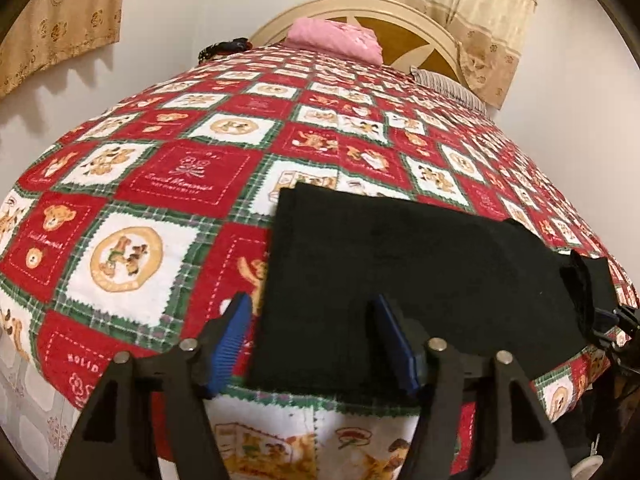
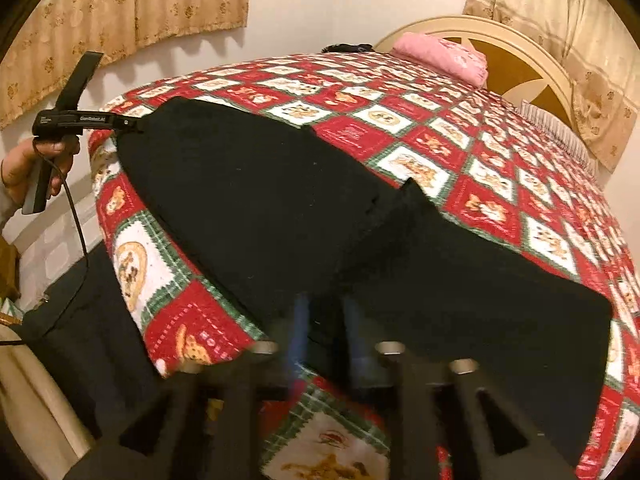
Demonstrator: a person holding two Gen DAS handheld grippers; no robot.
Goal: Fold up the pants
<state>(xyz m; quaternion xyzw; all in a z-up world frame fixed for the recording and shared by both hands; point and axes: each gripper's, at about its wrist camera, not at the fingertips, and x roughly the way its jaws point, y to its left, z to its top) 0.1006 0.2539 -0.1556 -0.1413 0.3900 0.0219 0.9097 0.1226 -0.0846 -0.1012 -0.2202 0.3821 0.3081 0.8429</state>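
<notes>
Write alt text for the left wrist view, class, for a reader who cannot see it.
Black pants lie flat near the front edge of a bed covered by a red, white and green teddy-bear quilt. The left tongs hang open over the pants' left edge, blue pads apart. A pink folded cloth rests by the cream headboard.

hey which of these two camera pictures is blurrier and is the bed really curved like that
The right wrist view is blurrier: the right gripper and its fingers smear with motion, while in the left wrist view the left gripper and black pants are crisper. The bedspread bulges in both views from fisheye distortion, with dark corners.
</notes>
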